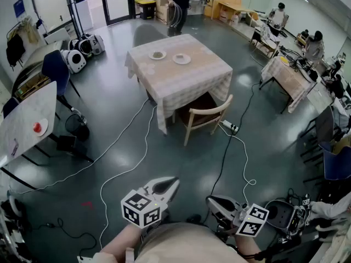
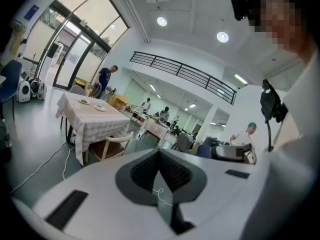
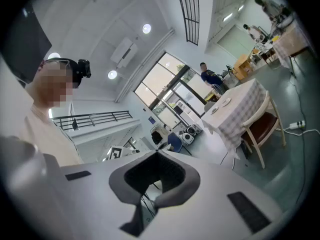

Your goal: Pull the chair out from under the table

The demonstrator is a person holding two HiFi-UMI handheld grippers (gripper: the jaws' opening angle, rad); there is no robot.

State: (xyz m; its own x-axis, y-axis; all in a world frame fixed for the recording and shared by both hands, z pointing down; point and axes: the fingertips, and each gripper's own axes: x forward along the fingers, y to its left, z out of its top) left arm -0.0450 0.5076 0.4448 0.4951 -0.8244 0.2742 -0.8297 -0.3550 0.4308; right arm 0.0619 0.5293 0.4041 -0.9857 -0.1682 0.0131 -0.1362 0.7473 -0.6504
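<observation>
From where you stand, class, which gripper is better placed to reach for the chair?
Probably the right gripper: the chair stands almost straight ahead of it; the left gripper sits further left.

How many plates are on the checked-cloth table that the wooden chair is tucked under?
2. The left plate and the right plate lie side by side on the far half of the table; the whole top shows, so none should be hidden.

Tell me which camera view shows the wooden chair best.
The head view: the chair is seen clearly from above, seat partly under the table, backrest toward the camera. The left gripper view shows the chair small and distant. The right gripper view shows the chair tilted, side-on, near the frame's edge.
</observation>
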